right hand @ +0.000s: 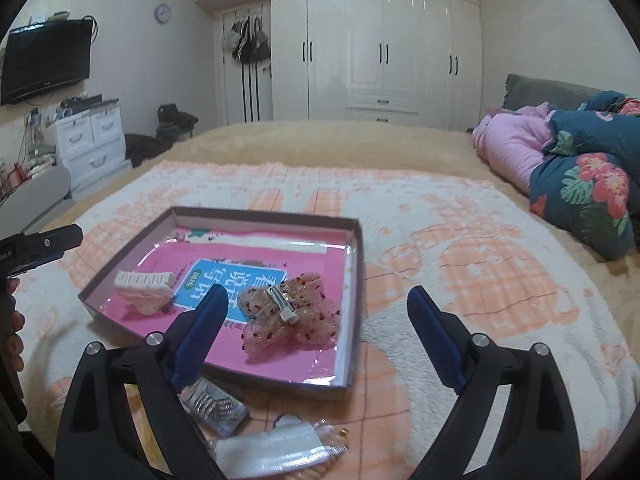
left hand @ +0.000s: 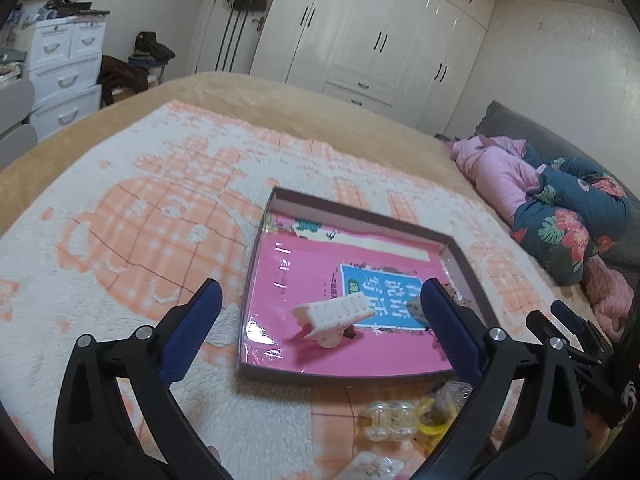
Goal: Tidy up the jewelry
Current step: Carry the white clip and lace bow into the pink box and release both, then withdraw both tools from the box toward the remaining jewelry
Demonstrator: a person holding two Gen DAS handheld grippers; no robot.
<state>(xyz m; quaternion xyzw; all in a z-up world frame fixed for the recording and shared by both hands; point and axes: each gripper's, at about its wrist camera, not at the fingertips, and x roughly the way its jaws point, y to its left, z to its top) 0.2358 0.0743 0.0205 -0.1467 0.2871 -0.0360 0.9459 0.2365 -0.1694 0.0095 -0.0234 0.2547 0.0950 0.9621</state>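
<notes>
A shallow box tray (left hand: 360, 205) (right hand: 264, 213) with a pink lining lies on the blanket. Inside it a white claw hair clip (left hand: 334, 314) (right hand: 145, 285) rests at one side, and a sheer pink bow clip (right hand: 289, 316) lies near the middle, mostly hidden in the left wrist view. My left gripper (left hand: 322, 298) is open above the tray's near part, with the white clip lying free below its spread fingers. My right gripper (right hand: 318, 306) is open too, hovering over the bow clip without touching it.
On the blanket near the tray's front edge lie a clear bead bracelet (left hand: 390, 420), a yellow ring-shaped piece (left hand: 434, 416), a packet of metal clips (right hand: 218, 406) and a white packet (right hand: 280, 448). Folded quilts (right hand: 580, 168) are piled at the right. A wardrobe (right hand: 380, 48) stands behind.
</notes>
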